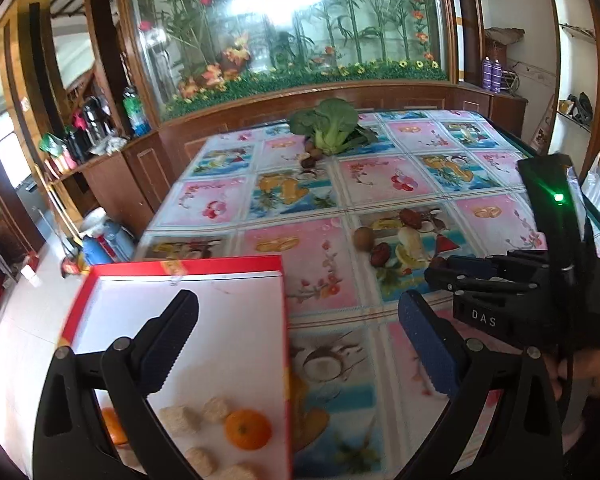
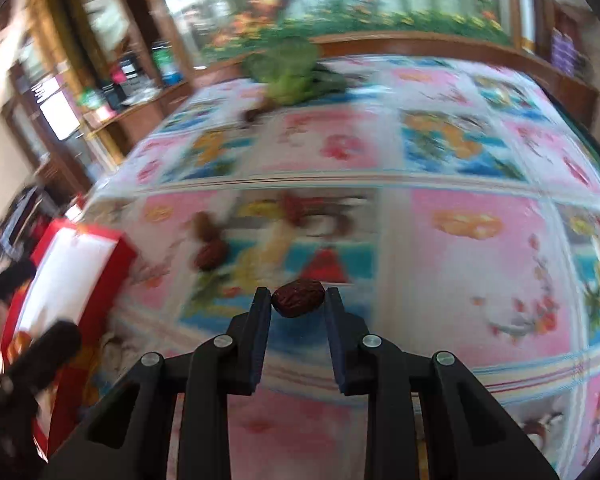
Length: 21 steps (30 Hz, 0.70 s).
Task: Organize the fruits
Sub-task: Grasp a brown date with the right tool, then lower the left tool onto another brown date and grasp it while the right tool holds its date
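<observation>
While tilted downward, right tool (image 2: 298,300) pinches date (image 2: 298,302).

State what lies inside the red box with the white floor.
In the red box: one orange, part of another and several pale biscuit-like pieces. The left gripper covers the rest of the floor.

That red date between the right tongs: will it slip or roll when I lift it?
The red date looks wrinkled and matte, so it probably grips well. It is small and likely light. Held only at the tips of the right tongs, across its long axis, it might pivot; if dropped, its oval shape could roll on the glossy tablecloth.
</observation>
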{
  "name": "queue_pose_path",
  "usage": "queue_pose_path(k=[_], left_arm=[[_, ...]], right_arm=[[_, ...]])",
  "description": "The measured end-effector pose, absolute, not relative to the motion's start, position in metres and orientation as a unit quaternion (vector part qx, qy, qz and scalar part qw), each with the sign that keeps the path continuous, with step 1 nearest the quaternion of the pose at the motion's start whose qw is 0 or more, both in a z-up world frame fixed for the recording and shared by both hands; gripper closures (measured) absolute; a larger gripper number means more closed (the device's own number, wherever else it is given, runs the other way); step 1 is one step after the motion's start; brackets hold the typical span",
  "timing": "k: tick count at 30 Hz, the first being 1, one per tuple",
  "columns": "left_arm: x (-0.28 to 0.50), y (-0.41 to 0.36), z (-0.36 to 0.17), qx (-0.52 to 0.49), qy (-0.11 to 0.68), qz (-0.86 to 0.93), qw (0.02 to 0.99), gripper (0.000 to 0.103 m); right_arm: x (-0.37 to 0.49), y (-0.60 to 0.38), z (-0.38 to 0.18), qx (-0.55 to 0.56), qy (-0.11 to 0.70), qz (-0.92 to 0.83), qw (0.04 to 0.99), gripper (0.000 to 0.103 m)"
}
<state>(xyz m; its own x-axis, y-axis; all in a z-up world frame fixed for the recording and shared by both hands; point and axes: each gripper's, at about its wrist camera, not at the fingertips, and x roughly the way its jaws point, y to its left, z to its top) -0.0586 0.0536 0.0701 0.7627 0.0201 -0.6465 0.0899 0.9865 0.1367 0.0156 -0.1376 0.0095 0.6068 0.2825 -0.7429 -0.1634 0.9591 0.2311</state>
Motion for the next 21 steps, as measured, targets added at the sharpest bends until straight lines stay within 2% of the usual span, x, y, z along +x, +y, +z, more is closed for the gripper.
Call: queue_pose_path(k=[9,13,15,16,17,19,21], left_arm=[[-0.006,0.007,0.036,0.109,0.396,-0.060,0.910,0.004],[0.019,-0.003,0.019,0.113,0.424,-0.070,0.896,0.024],[0.029,-0.002,0.013,0.100,0.437,-0.070,0.891,0.028],[0.034,-0.001,0.009,0.093,0.444,-0.069,0.889,0.033],[0.036,-0.001,0.007,0.089,0.448,-0.071,0.887,0.043],[0.043,-0.002,0.002,0.078,0.461,-0.079,0.880,0.052],[0.045,-0.002,0.001,0.069,0.459,-0.082,0.882,0.053]], right_arm=[[0.022,-0.179,0.010,0.109,0.448,0.069,0.885,0.077],[0.023,-0.177,0.009,0.098,0.449,0.066,0.886,0.077],[0.023,-0.176,0.009,0.098,0.450,0.066,0.885,0.077],[0.023,-0.176,0.009,0.098,0.451,0.066,0.885,0.077],[0.024,-0.176,0.009,0.098,0.451,0.066,0.885,0.077],[0.024,-0.176,0.009,0.096,0.451,0.066,0.885,0.077],[0.025,-0.175,0.009,0.095,0.452,0.066,0.885,0.077]])
